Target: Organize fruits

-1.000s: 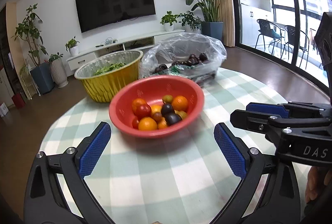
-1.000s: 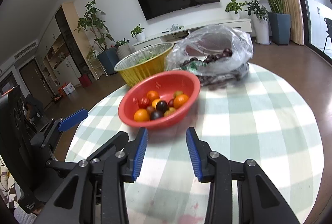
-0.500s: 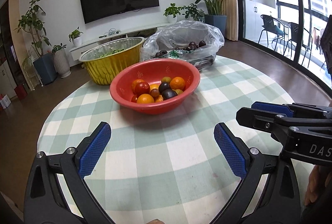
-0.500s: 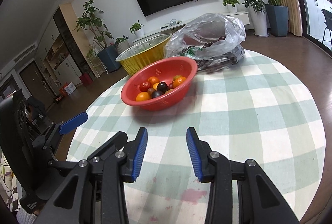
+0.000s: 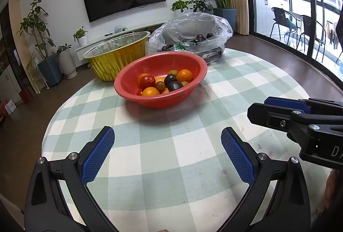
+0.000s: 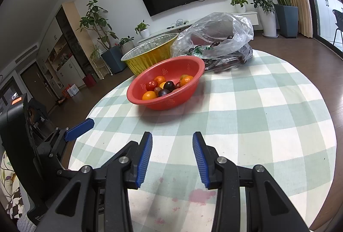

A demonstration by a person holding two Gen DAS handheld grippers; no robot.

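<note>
Left wrist view: the left gripper [image 5: 167, 146] has its jaws spread wide with nothing between them, only the checked cloth [image 5: 193, 159] of the round table below. At about 12 o'clock from it sits the red bowl [image 5: 133, 81], a perforated colander-like one, holding the fruits [image 5: 164, 84]: oranges, a red tomato-like piece and dark plums, heaped together. Behind the bowl at 11 o'clock stands the gold foil tub [image 5: 116, 60], just beside it, and at 1 o'clock lies the clear bag [image 5: 193, 26] with more dark fruit inside (whether the bag touches the bowl's rim I cannot tell). At 3 o'clock the right gripper [image 5: 265, 109] reaches in from the side, well short of the bowl. In the right wrist view, the right gripper [image 6: 172, 146] shows its jaws at a narrow gap, empty, above the cloth, which carries pink stains [image 6: 199, 194] near the fingers. The bowl [image 6: 188, 65] lies at 12 o'clock from it, apart from the fingertips, and the left gripper's blue pad [image 6: 79, 129] shows at 9 o'clock.
</note>
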